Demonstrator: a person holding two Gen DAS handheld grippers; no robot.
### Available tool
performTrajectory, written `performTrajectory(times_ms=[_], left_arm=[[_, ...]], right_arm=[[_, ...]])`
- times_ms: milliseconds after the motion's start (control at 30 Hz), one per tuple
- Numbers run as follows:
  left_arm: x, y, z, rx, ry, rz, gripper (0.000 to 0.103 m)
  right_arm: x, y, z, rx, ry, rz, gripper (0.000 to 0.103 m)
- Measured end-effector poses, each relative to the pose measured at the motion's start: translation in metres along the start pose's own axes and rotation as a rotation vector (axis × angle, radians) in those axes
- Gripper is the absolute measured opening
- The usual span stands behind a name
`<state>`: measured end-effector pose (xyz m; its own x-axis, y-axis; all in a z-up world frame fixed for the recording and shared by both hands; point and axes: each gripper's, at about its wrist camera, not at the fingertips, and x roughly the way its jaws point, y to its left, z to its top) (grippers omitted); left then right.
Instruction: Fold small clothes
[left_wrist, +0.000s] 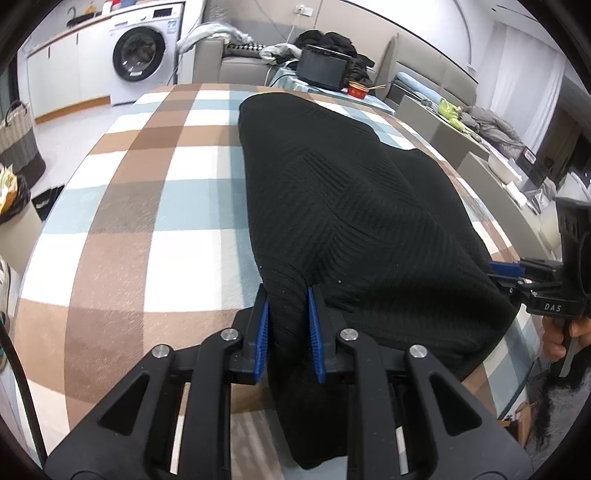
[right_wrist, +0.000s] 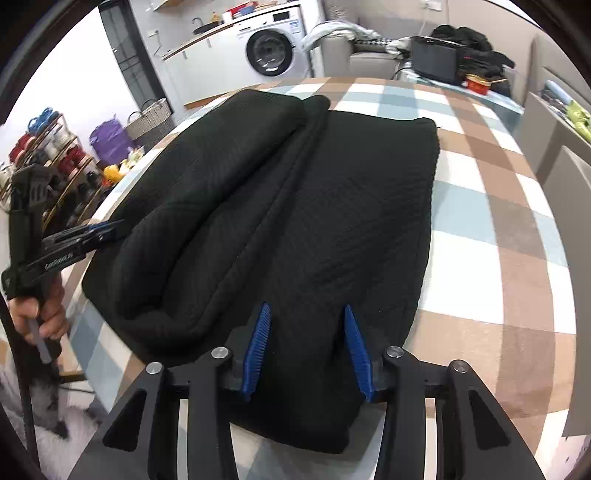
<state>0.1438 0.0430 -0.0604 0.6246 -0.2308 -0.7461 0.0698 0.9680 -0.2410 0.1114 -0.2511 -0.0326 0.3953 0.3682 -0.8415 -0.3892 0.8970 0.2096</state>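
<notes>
A black ribbed knit garment (left_wrist: 332, 192) (right_wrist: 332, 203) lies lengthwise on a table covered with a brown, blue and white plaid cloth (left_wrist: 147, 221) (right_wrist: 498, 221). Its left side is rolled over into a thick fold. My left gripper (left_wrist: 286, 291) is shut on the near left edge, with fabric pinched between its blue pads (left_wrist: 263, 325). My right gripper (right_wrist: 306, 308) holds a wider bunch of the near right edge between its pads (right_wrist: 260, 339), and the hem hangs below the fingers. Each gripper shows in the other's view: the right (left_wrist: 495, 271) and the left (right_wrist: 114, 227), both at the cloth's edge.
A washing machine (left_wrist: 138, 59) (right_wrist: 269, 51) and counter stand beyond the table. A black box (left_wrist: 321, 70) and a red bowl (left_wrist: 358, 89) sit on a far side table. Grey chairs (right_wrist: 565, 177) stand at the right, with a woven basket (left_wrist: 16, 136) and a shoe rack (right_wrist: 55, 158) at the left.
</notes>
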Motion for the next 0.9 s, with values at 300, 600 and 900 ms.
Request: performTrajectory(times_ms=[300, 600, 900], left_arm=[[-0.026, -0.021, 0.011, 0.016, -0.051, 0.013, 0.059], [-0.018, -0.051, 0.015, 0.091, -0.02, -0.014, 0.069], [-0.016, -0.046, 0.012, 0.092, -0.012, -0.008, 0.069]], right_arm=[[-0.033, 0.022, 0.017, 0.04, -0.135, 0.177, 0.043], [0.024, 0.042, 0.033, 0.188, -0.062, 0.445, 0.043], [0.008, 0.06, 0.043, 0.098, -0.147, 0.27, 0.008]])
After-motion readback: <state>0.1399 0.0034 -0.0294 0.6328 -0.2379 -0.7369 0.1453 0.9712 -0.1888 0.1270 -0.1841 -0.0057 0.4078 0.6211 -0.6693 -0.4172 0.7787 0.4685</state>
